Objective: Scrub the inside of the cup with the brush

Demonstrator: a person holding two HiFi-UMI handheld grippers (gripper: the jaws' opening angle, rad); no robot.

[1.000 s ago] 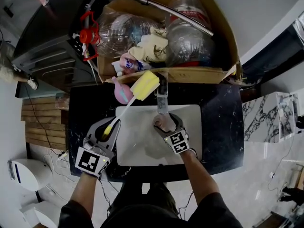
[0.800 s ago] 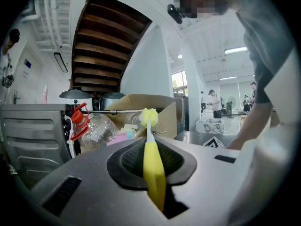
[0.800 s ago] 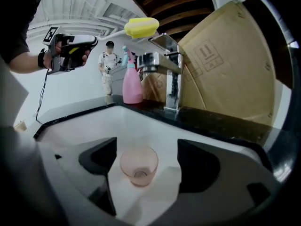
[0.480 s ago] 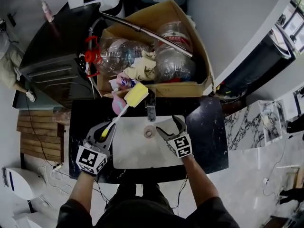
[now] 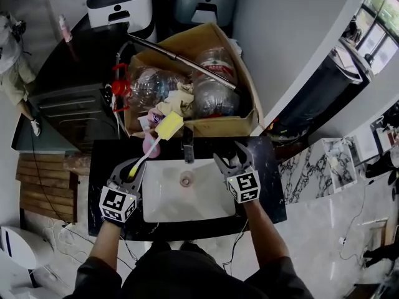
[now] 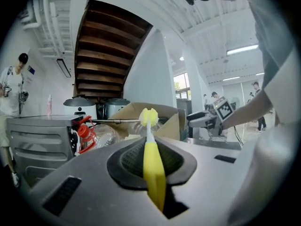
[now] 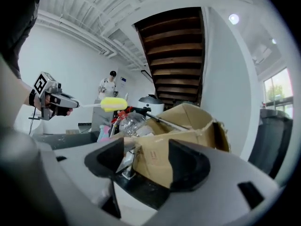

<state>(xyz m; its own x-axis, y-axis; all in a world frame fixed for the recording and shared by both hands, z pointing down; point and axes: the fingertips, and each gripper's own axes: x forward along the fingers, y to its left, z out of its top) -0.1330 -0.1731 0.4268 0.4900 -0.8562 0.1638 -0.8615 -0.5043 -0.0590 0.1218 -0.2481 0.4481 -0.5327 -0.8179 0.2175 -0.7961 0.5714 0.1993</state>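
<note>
The right tongs (image 5: pixel 229 152) have left the cup (image 5: pixel 185 180) in the sink (image 5: pixel 206 212) and risen above it, empty, jaws narrowing. The left tongs (image 5: pixel 133 167) grip the brush (image 5: pixel 164 129). Nothing steadies the cup now.

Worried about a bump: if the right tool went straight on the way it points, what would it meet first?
The right tool, empty, its jaws having just been closing, would probably meet the front wall of the cardboard box first; how far off that is remains unclear.
</note>
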